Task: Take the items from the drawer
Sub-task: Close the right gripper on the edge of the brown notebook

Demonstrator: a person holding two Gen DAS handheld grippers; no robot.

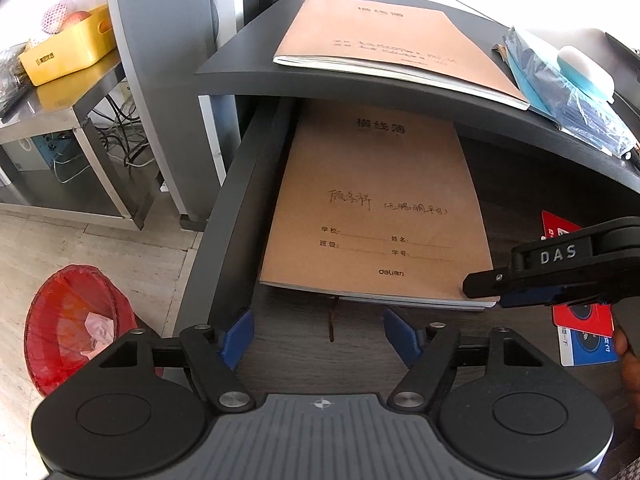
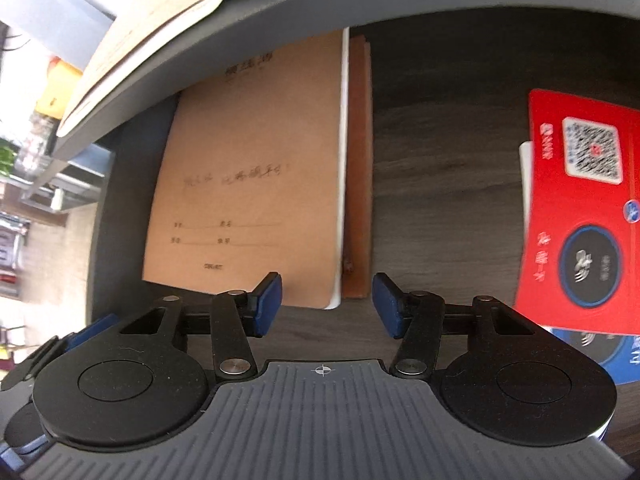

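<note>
So the drawer [image 1: 240, 184] is pulled out from under the dark grey table [image 1: 360, 80], and the main thing in it is a brown kraft notebook [image 1: 376, 208] lying flat against the drawer's left wall, its far end tucked under the table edge. From the right wrist view there's a darker brown book [image 2: 358, 168] under it, sticking out along its right side. A thin brown ribbon [image 1: 333, 320] pokes out from the near edge of the stack onto the drawer floor.

Over by the drawer's right side is a red card [image 2: 580, 200] with a QR code, lying on top of a blue and white card [image 1: 584, 344].

The left claw [image 1: 318, 338] hangs over the near end of the drawer, blue pads partly open with nothing between them, just bare drawer floor and the ribbon's tip. The right claw [image 2: 327, 306] is also partly open and empty, sitting at the notebook's near right corner; whether a pad touches the cover I can't tell. In the left view it comes in from the right [image 1: 520, 292], low over that same corner.

On top of the table there's a second kraft notebook [image 1: 392, 40], near the front edge, with a blue plastic packet [image 1: 560, 92] beside it. A red bin [image 1: 76, 324] stands on the floor to the left of the drawer.
</note>
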